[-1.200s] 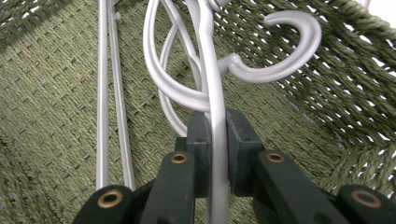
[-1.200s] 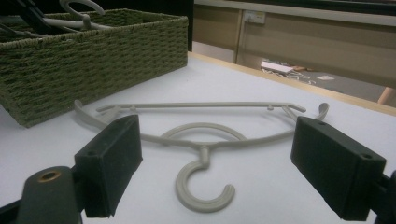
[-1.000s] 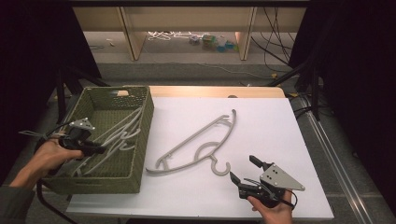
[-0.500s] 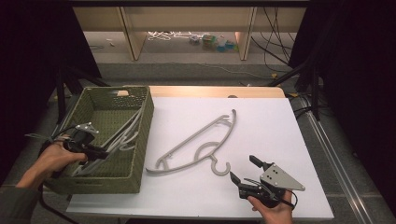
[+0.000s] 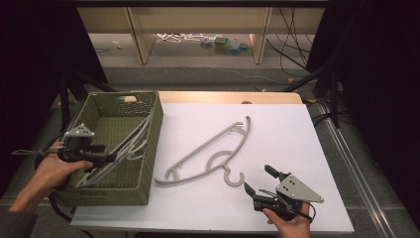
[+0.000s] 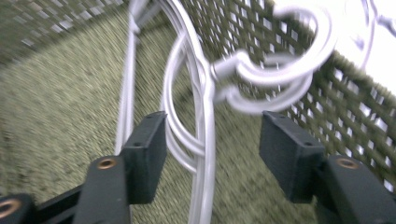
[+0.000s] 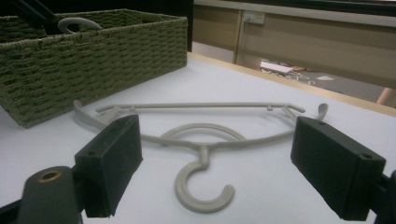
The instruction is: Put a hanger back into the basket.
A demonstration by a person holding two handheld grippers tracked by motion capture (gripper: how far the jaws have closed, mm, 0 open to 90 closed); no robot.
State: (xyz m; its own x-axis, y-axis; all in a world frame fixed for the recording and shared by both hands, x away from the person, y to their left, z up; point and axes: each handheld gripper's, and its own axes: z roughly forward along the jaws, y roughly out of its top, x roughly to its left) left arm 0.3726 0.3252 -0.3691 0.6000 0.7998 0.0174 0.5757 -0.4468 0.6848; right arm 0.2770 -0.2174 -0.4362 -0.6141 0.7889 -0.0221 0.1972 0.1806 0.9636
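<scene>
Several pale grey hangers [image 5: 130,145] lie slanted in the green woven basket [image 5: 153,130] at the left. My left gripper [image 5: 108,154] hovers inside the basket over them. Its jaws have just been opening, and in the left gripper view they stand apart around the hangers [image 6: 205,154] without the pads [image 6: 149,154] touching them. One more grey hanger [image 5: 208,153] lies flat on the white table, its hook toward the front edge. My right gripper [image 5: 256,178] rests open just in front of that hook [image 7: 201,186], with nothing between its jaws.
The basket wall [image 7: 93,51] stands to the left of the loose hanger [image 7: 201,112]. The white sheet [image 5: 292,134] covers the table, with a wooden strip along its far edge. Shelving and cables sit on the floor beyond.
My left gripper's jaws have opened off the hangers in the basket, and the hand has lifted slightly. The right gripper and the hanger on the table have not moved.
</scene>
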